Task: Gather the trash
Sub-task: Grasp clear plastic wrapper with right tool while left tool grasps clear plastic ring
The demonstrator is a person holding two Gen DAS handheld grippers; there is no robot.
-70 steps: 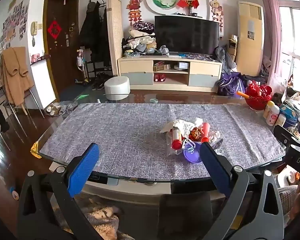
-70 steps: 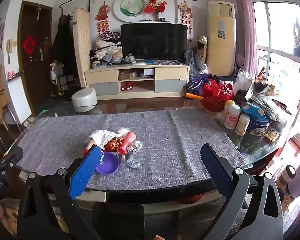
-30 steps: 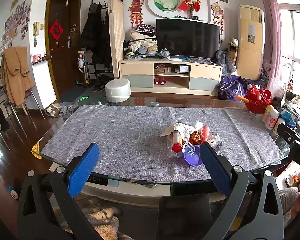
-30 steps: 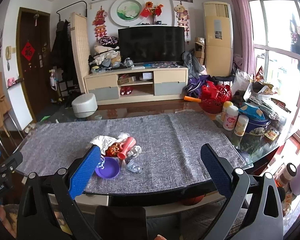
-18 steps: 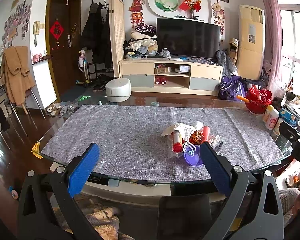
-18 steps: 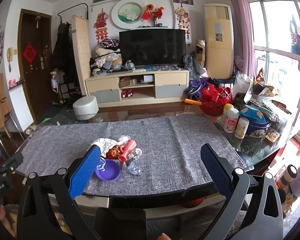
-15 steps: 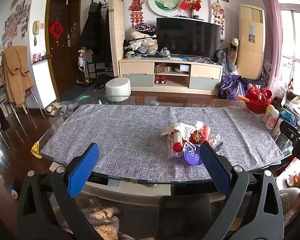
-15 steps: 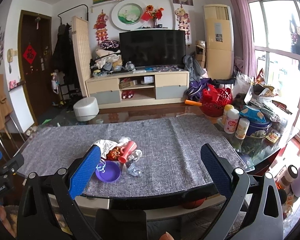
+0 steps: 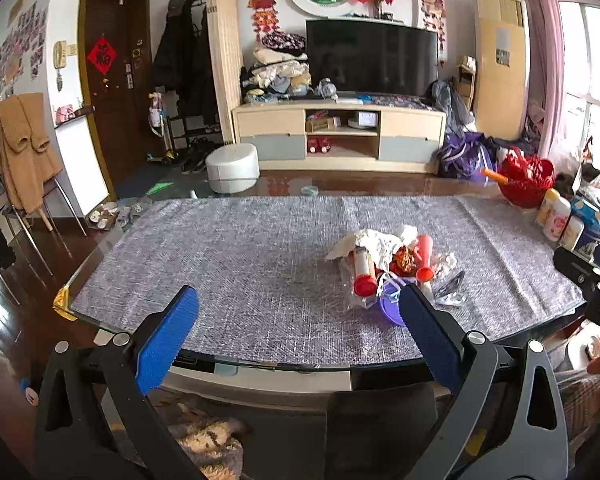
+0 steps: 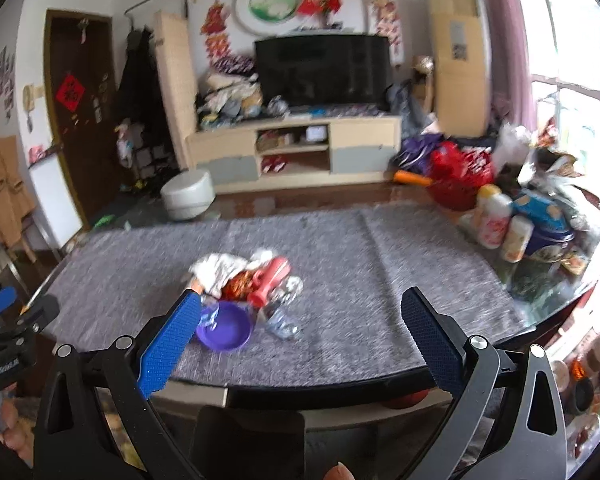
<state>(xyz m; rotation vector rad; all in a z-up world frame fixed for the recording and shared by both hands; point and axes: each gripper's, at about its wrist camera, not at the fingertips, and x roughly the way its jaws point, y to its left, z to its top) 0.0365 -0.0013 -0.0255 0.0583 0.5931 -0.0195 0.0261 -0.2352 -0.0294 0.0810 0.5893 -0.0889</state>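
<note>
Fingers on my left gripper [image 9: 296, 330] are spread wide and empty, held short of the desk [image 9: 220, 264] edge; the trash pile [image 9: 392, 264] lies ahead and to their right, its purple lid [image 9: 390, 306] partly behind the right blue pad. On my right gripper [image 10: 300, 330] the fingers are likewise released and hold nothing, and the pile sits ahead toward their left, the purple lid just beside the left pad. I count one purple lid, two red-capped tubes, one crumpled white tissue [image 10: 220, 266], and some clear wrapper [image 10: 282, 322]. This view is blurred. Three bottles [image 10: 496, 220] stand at the desk's far right.
</note>
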